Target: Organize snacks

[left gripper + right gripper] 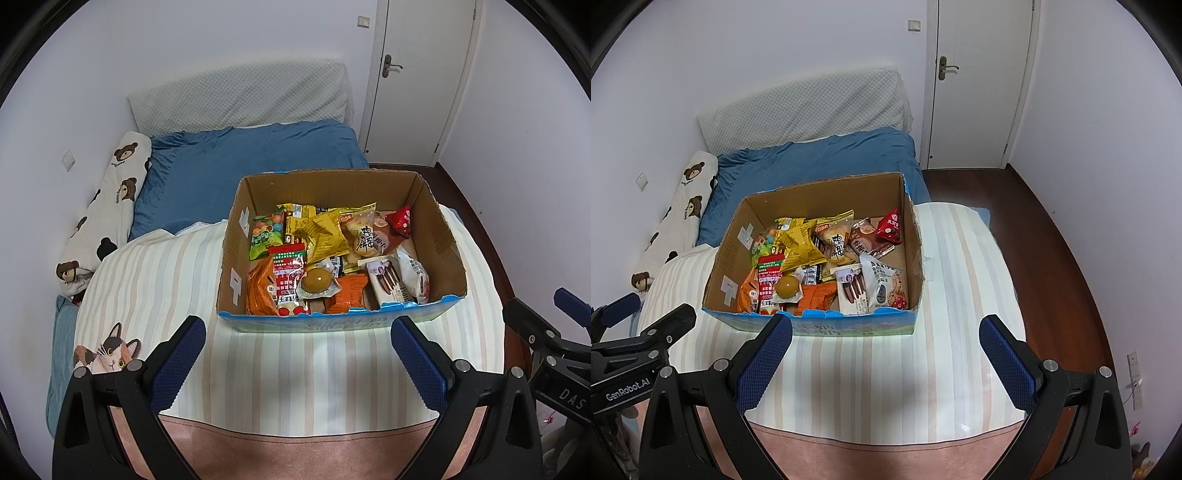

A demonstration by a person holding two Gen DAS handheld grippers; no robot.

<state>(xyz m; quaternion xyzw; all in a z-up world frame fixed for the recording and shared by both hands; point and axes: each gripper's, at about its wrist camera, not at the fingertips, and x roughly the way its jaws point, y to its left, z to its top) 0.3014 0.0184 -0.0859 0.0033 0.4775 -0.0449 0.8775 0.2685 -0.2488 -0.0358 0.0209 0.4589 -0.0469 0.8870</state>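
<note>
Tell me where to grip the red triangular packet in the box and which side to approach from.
Pinch the red triangular packet at its peaked top, coming from above. It stands pointed end up near the cardboard box's far right corner, atop other wrappers, so side approaches look blocked. The right gripper is probably nearer.

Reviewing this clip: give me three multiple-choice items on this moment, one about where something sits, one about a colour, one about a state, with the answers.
1. Where does the red triangular packet lie in the cardboard box?
A. Far right corner
B. Near left corner
C. Outside, on the quilt

2. What colour is the sheet beyond the box?
A. Green
B. Blue
C. Red

3. What state is the left gripper in?
A. Shut on a packet
B. Open, holding nothing
C. Shut and empty

Answers:
1. A, it lies by the far wall, on the box's right side.
2. B, blue fabric covers the bed behind the box.
3. B, its fingers stand wide apart, with only striped quilt between them.
</note>
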